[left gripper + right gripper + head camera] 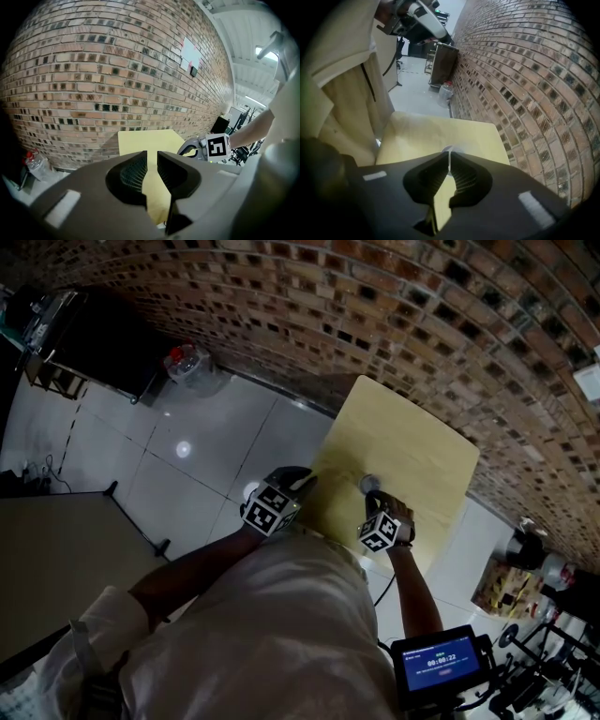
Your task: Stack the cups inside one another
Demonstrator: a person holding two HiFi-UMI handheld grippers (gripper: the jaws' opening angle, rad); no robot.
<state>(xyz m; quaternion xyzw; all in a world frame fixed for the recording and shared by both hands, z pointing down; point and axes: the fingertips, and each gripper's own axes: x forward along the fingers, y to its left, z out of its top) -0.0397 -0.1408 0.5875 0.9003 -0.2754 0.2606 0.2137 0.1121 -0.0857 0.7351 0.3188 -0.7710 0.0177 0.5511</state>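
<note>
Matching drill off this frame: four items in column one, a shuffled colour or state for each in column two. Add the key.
Column one:
1. left gripper
2. right gripper
3. table
4. wall

Column two:
A. pale yellow top
B. jaws closed on the thin white rim of a cup
C. brown brick
D. jaws apart, nothing between them

Pairs: 1-D, 2-B, 3-A, 4-C

table [403,442]: pale wood, matt | wall [375,306]: rough brick | floor [187,446]: glossy tile | cup [368,484]: thin white plastic
</note>
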